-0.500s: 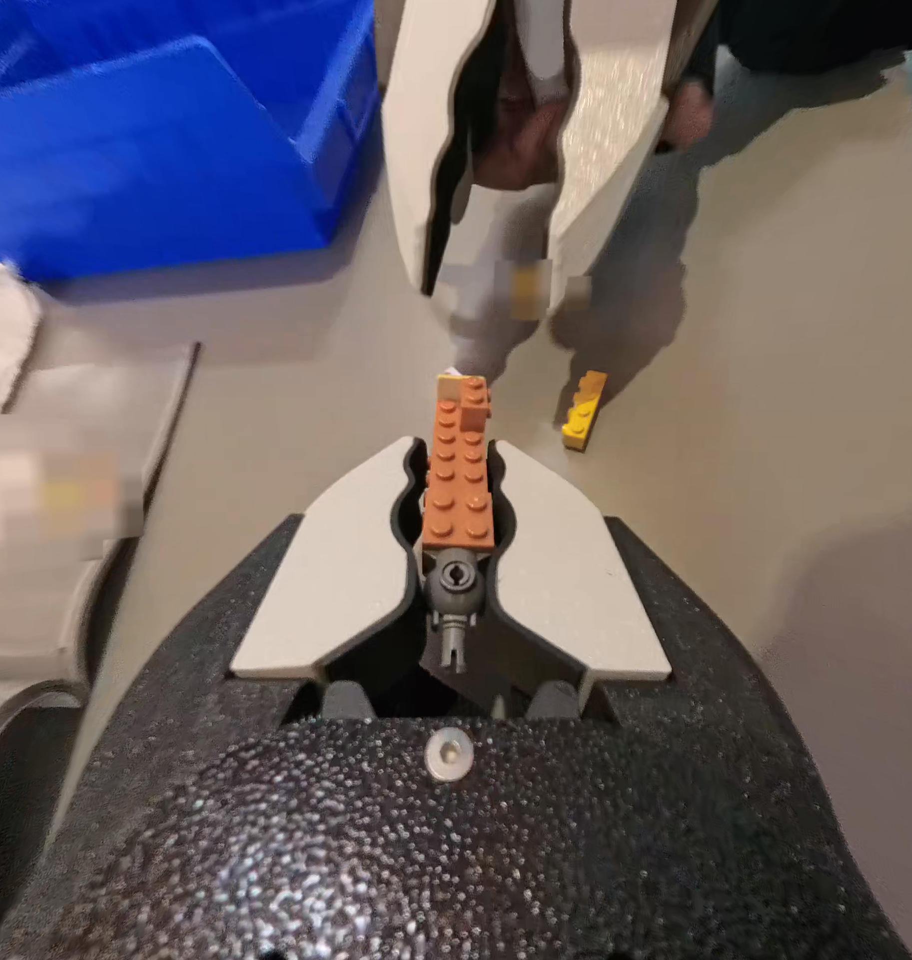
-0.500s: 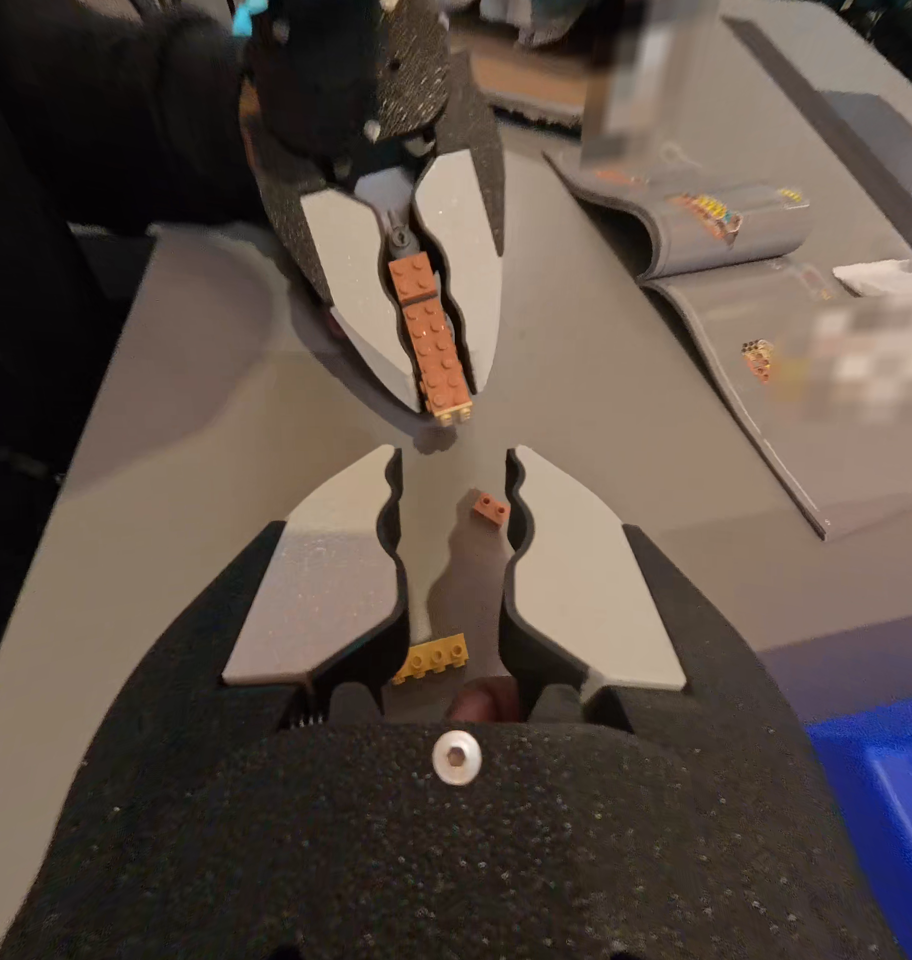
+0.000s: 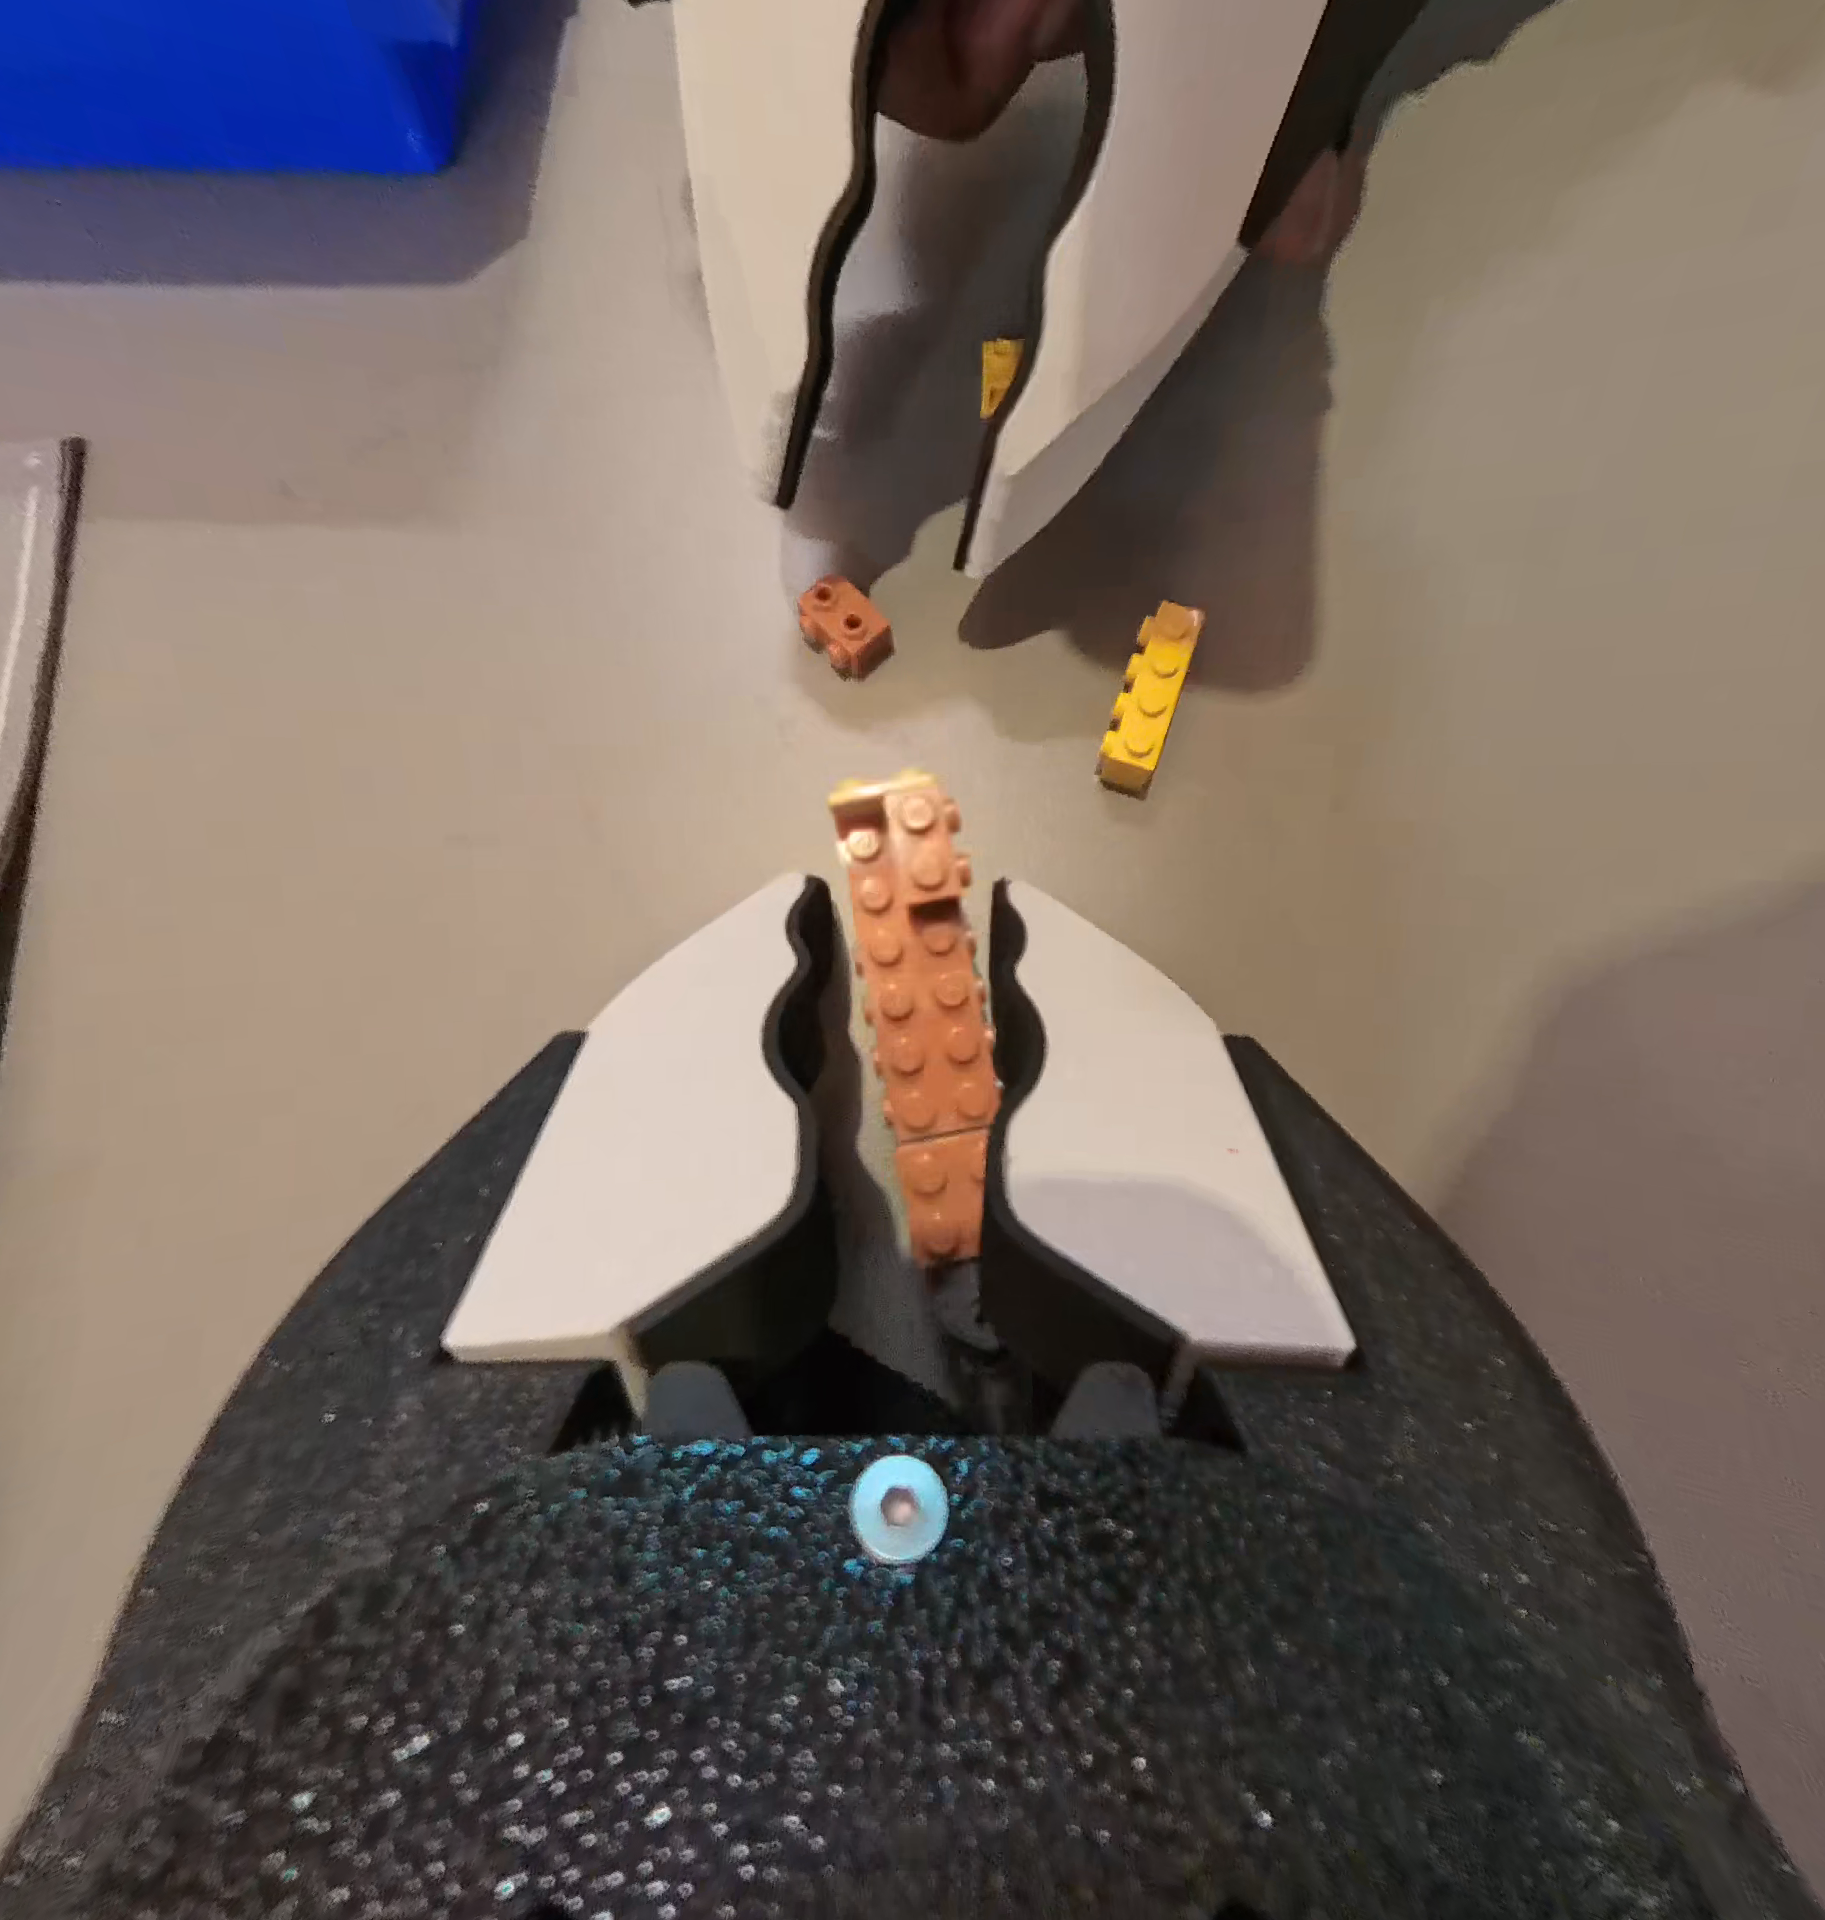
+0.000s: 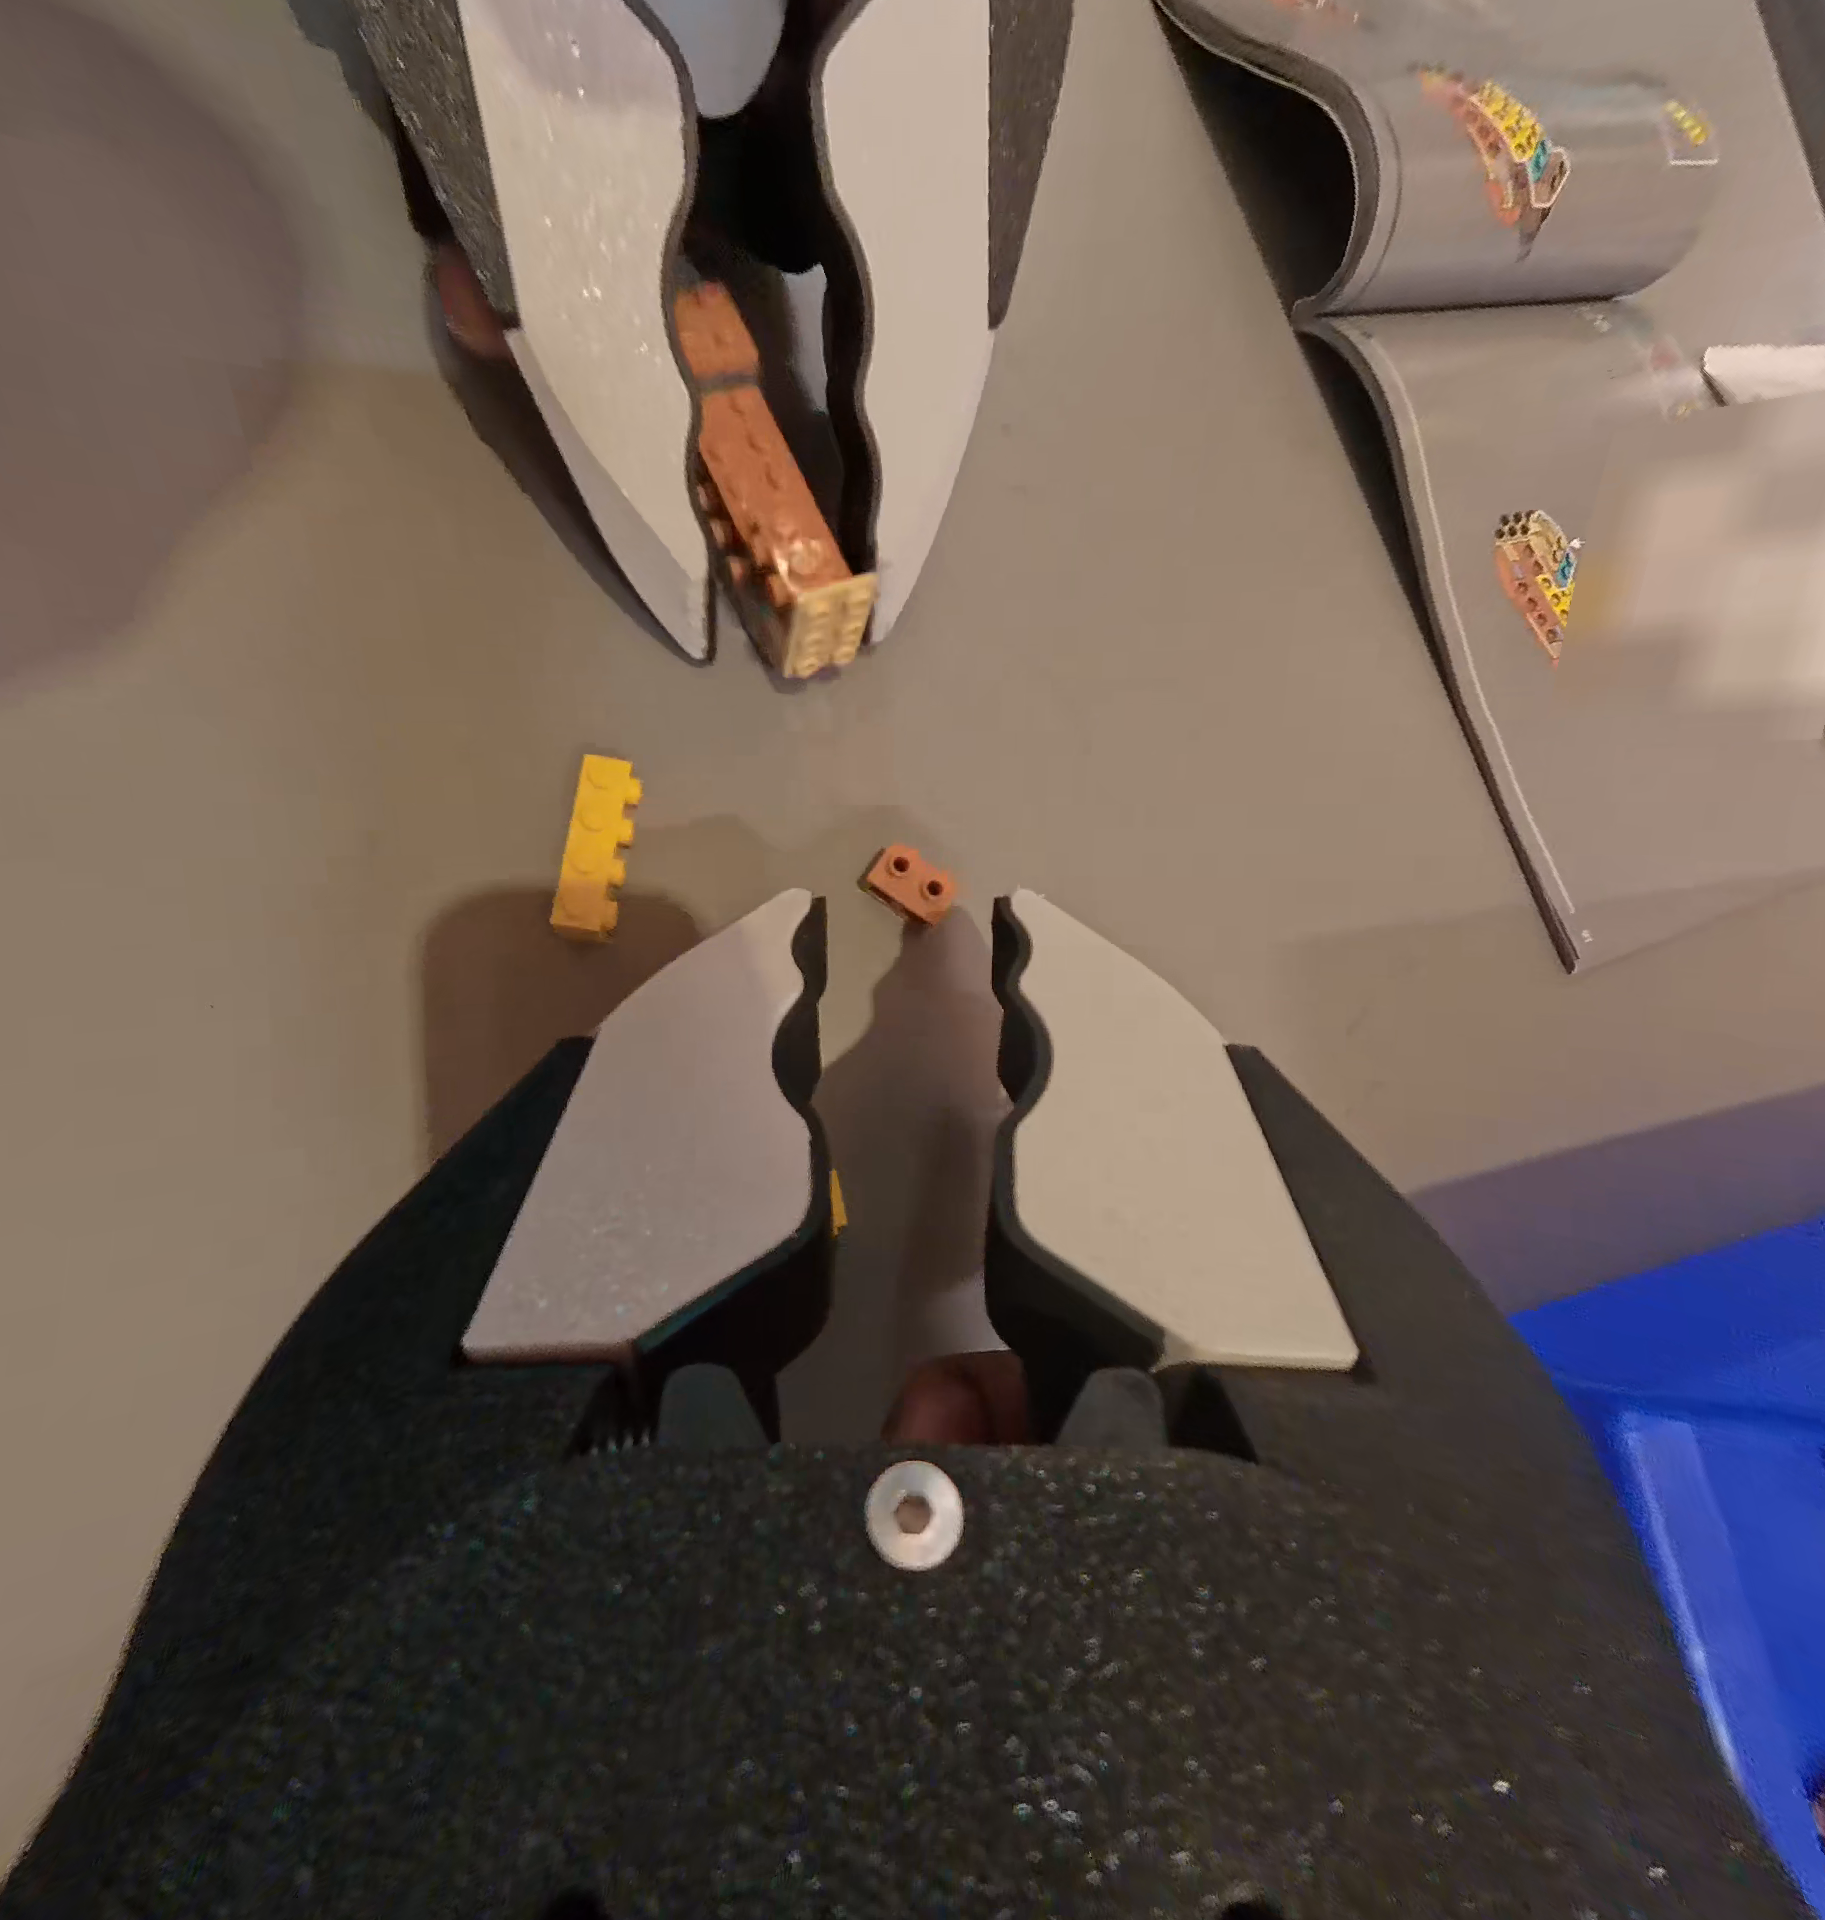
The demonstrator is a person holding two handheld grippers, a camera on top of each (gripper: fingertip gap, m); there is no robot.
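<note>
Left wrist view: the left claw (image 3: 903, 883) is partly open, a long orange brick strip (image 3: 923, 1018) leaning on its right finger, gap on the left. Right claw (image 4: 908, 904) gapes empty over the grey table (image 4: 1147, 748), small orange brick (image 4: 913, 883) just past its tips, yellow brick (image 4: 596, 847) left.

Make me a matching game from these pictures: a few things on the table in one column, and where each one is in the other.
Things:
1. orange brick assembly
2. small orange brick
3. yellow brick
4. blue bin

Places:
A. flat on the table, beside the right gripper's fingertip
B. far edge of the table
C. between the left gripper's fingers
D. just ahead of the right gripper's open fingertips

Pairs: 1-C, 2-D, 3-A, 4-B
</note>
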